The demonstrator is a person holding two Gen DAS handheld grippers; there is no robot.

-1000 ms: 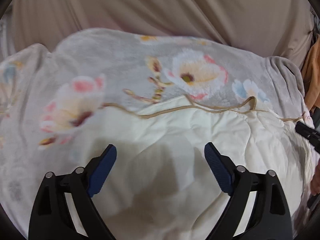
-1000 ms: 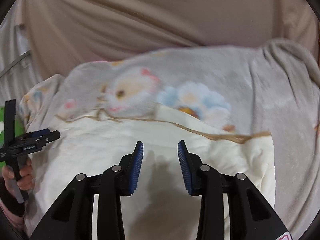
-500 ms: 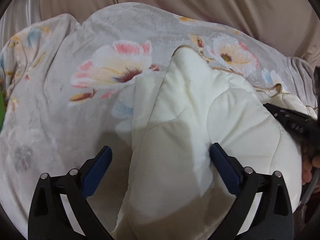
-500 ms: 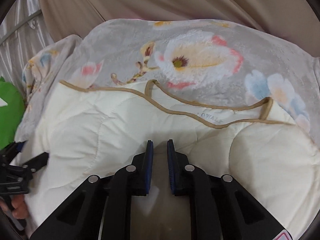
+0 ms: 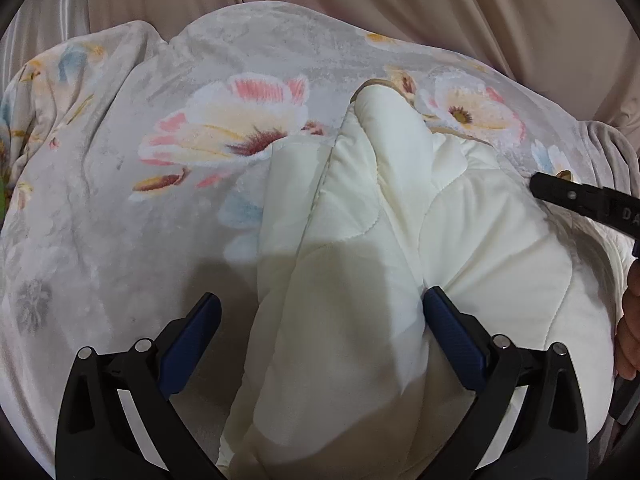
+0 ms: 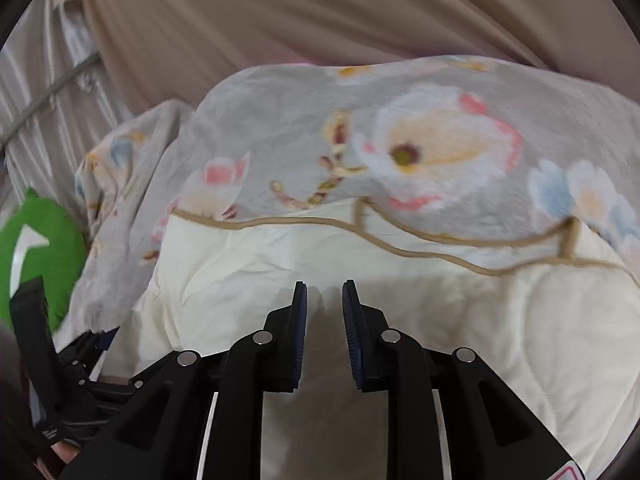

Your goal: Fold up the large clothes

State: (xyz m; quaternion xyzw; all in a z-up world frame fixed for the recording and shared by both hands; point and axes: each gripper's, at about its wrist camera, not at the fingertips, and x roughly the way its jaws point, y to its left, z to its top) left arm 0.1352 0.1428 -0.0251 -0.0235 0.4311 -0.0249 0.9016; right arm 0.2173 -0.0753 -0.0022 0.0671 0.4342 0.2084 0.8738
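A cream quilted cover [image 5: 360, 264] with tan piping lies bunched on a grey floral fleece blanket [image 5: 120, 184]. My left gripper [image 5: 320, 312] is wide open, its blue pads on either side of a raised fold of the quilt. In the right wrist view the quilt [image 6: 520, 320] spreads flat with its tan edge [image 6: 400, 240] along the far side. My right gripper [image 6: 324, 304] hovers over it with the pads a narrow gap apart and nothing between them. The right gripper's tip shows in the left wrist view [image 5: 580, 200].
Beige curtains [image 5: 360, 0] hang behind the bed. A green object [image 6: 36, 248] lies at the left edge of the right wrist view. The left gripper's body [image 6: 60, 380] and the person's hand show at the lower left there.
The quilt went from lying flat to bunched into a raised fold between my left pads. My right pads closed to a narrow gap, then parted a little.
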